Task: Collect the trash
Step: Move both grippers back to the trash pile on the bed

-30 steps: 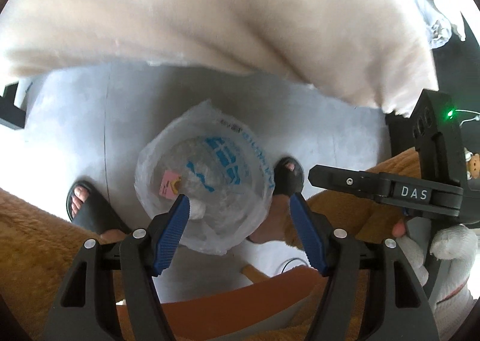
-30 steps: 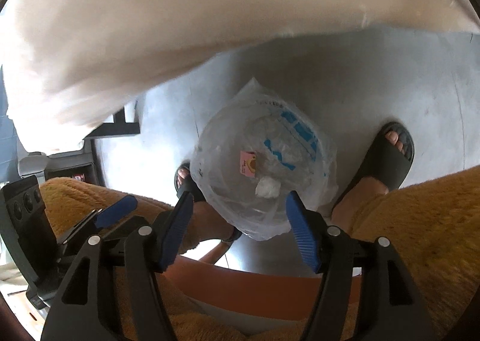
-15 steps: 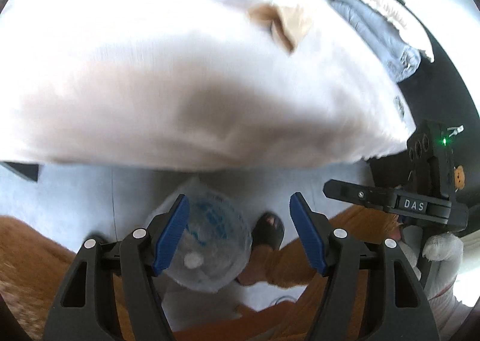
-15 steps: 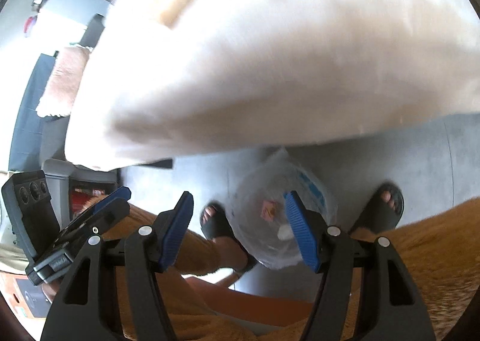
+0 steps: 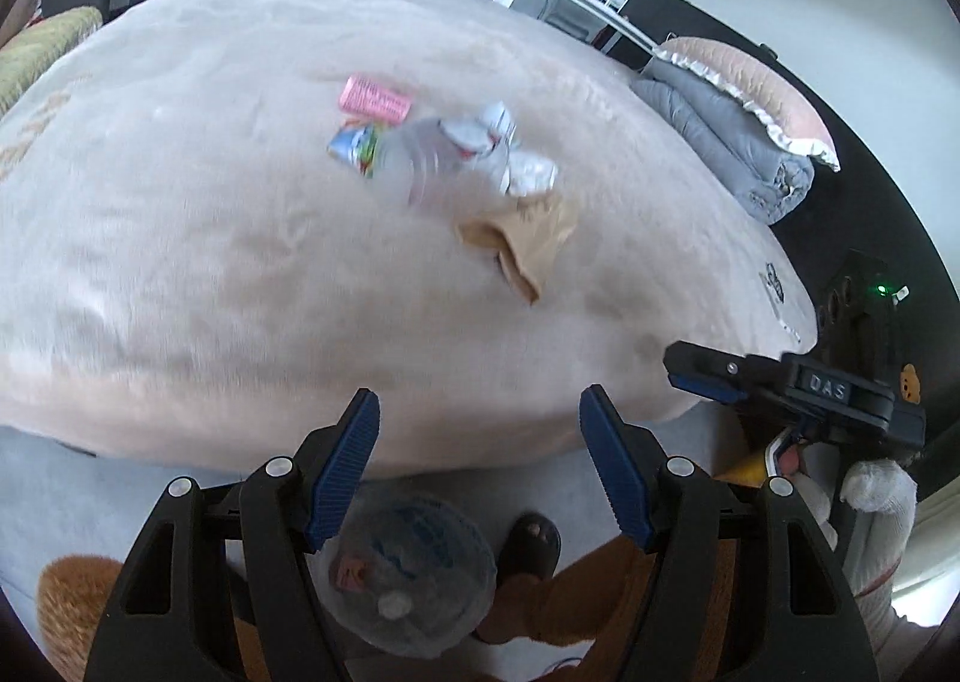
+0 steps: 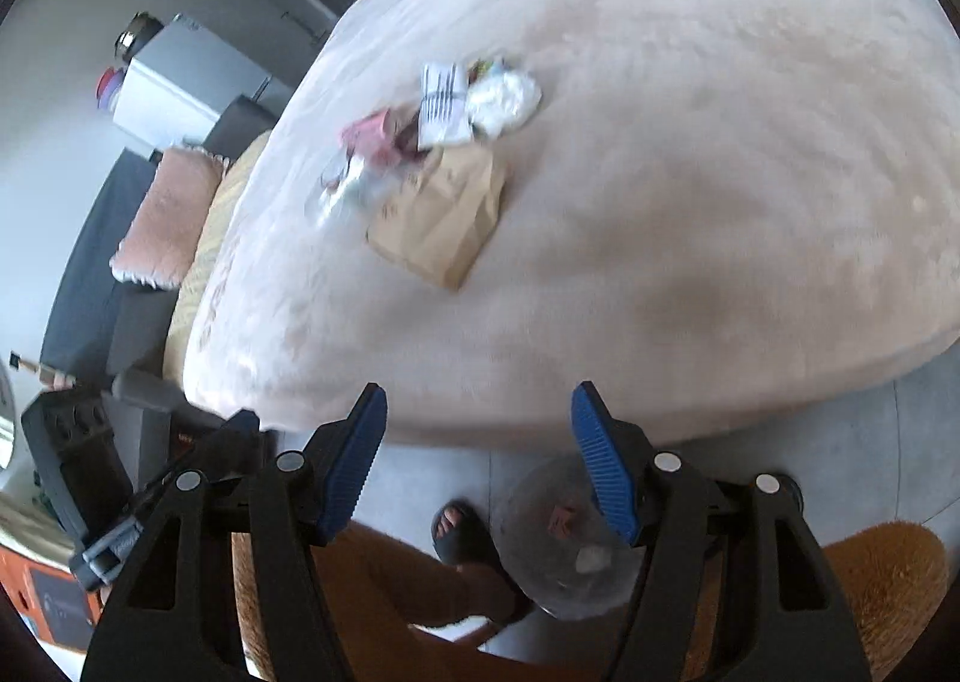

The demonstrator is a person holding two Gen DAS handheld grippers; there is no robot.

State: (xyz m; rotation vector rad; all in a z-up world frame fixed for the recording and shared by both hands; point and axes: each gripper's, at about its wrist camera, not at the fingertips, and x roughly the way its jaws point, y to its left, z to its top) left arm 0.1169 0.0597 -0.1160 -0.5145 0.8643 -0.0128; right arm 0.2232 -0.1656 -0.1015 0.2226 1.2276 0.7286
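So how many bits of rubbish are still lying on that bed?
5, clustered mid-bed, blur may hide more: pink packet farthest back, clear plastic bottle in front of it, white printed wrapper and crumpled tissue to its right, brown paper bag nearest.

- Both views tilt up from the clear bag (image 5: pixel 414 574) on the floor.
- The bed's top, with its litter pile (image 5: pixel 444 153), now fills them.

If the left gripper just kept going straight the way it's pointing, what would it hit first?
Most likely the cream blanket on the bed, at its near edge. The left gripper is open and empty, and nothing shows between its fingers and that edge. The trash pile lies farther up. Depth is hard to judge here.
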